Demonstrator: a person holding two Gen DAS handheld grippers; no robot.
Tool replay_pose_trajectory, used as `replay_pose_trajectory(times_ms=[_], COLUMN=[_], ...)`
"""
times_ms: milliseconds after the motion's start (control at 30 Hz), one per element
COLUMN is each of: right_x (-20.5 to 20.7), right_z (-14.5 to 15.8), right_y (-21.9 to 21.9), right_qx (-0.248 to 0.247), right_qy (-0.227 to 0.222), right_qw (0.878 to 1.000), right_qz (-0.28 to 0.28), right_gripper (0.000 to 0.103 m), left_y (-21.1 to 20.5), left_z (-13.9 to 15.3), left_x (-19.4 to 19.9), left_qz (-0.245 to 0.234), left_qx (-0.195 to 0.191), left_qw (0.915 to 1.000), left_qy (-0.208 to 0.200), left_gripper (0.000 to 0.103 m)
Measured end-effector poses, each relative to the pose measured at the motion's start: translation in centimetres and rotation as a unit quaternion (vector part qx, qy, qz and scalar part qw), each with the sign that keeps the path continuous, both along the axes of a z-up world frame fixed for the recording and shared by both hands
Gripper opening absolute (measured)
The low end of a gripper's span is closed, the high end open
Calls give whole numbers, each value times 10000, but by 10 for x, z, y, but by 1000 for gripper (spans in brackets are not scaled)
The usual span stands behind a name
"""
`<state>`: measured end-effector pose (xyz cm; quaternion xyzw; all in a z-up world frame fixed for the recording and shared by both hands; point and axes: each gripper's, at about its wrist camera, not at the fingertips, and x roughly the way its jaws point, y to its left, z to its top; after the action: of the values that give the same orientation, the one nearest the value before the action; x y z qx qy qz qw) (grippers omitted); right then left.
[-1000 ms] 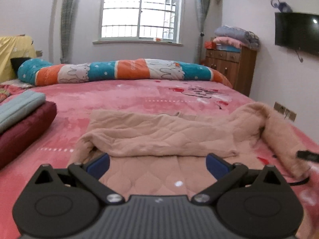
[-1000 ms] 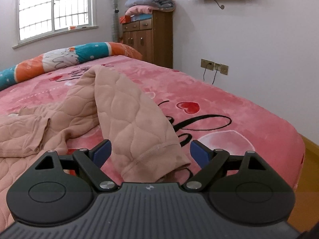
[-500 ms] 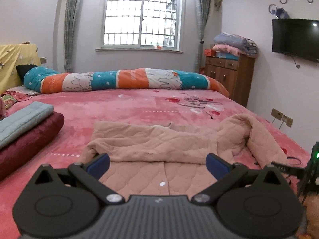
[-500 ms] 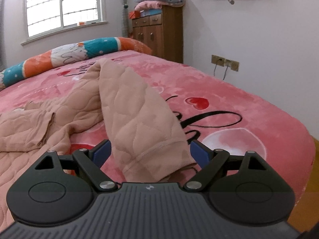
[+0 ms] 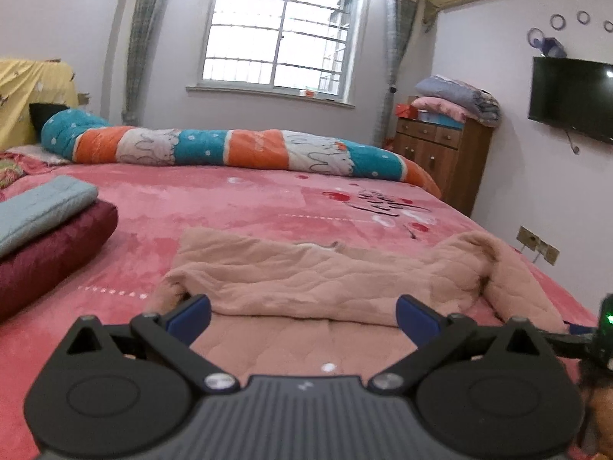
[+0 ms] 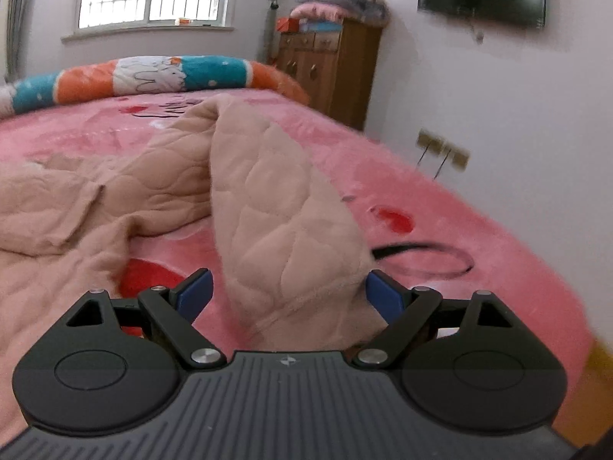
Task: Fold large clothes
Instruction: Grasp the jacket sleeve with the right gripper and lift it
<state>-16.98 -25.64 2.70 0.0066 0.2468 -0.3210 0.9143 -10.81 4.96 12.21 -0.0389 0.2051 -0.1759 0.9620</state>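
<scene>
A beige quilted garment [image 5: 306, 283] lies spread on the pink bed [image 5: 237, 207], near its front edge. One part is folded across the body in a long band, and a white button [image 5: 328, 367] shows on the flat panel in front of it. At the garment's right end a sleeve [image 6: 279, 222] rises in a hump and runs down toward the bed's edge.

The left gripper [image 5: 303, 316] hangs over the front of the garment with its jaws spread wide, blue pads [image 5: 190, 316] on either side of the flat panel, grasping nothing. The right gripper [image 6: 289, 293] is likewise released, its pads [image 6: 384, 296] wide apart with the sleeve's cuff end lying between them; whether they touch the cloth cannot be told.

Farther out, a rolled quilt [image 5: 237, 149] in teal, orange and white lies along the far side of the bed. A blue cloth [image 5: 42, 207] sits folded on a maroon cushion [image 5: 49, 257] at the left. A wooden dresser [image 5: 440, 161] stands by the right wall under folded blankets [image 5: 456, 101], with a TV [image 5: 572, 99] on the wall.
</scene>
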Motion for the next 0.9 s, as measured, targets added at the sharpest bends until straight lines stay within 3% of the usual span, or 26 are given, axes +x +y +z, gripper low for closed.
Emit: replay_pose_trajectory(times_ms=[167,400,467,533,700,900], right_x=[11,31,35,40,41,34], right_z=[-6,-16,-12,-11,-4,51], right_y=[7,2,-2,-6,-13,-15], right_qx=[-762,-755,-736,-670,131,1366], right_qy=[384,885,891,1006,1000,82], right_qw=[9963,9922,9924,9920,9941,9891], right_qz=[56,457,426,375,406,548], right_gripper=[103,103,81,36,18,12], left_y=[15,35,40,46,61,79], left_z=[-13,-34,-40,-44,-53,-59], left_x=[24,51,57,62,71,80], left_qz=[51,38,-6,-47,-130,-224], left_qx=[-106,-401,-464,-533,-835,-1211], left_qw=[9999,9990,9987,9983,9961,9918], left_qy=[-5,180,215,235,248,354], left_gripper=[102,102,102,102,102,102])
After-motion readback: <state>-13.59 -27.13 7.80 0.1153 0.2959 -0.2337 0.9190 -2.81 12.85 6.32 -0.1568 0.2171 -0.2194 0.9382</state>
